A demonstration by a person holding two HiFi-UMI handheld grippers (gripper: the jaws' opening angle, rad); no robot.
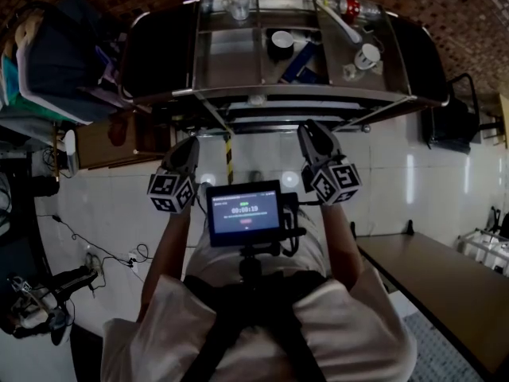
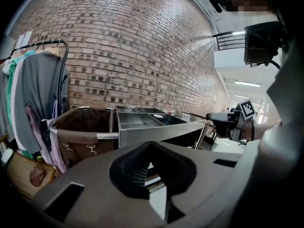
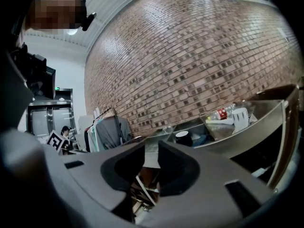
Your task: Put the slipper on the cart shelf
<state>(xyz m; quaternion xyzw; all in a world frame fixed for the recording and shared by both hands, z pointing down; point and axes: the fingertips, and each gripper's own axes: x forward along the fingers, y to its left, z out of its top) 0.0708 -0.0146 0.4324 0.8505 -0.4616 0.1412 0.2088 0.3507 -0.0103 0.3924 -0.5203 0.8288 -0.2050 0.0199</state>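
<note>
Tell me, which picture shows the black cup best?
The head view: it looks straight down into the black cup on top of the cart, with nothing in front. The right gripper view shows its side, small and far off. The left gripper view shows only a tiny rim.

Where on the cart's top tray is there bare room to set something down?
The left compartment is mostly bare, with only a glass at its far end. The middle compartment holds a black cup and a blue item; the right compartment is crowded with a white mug, a red can and a white utensil.
</note>
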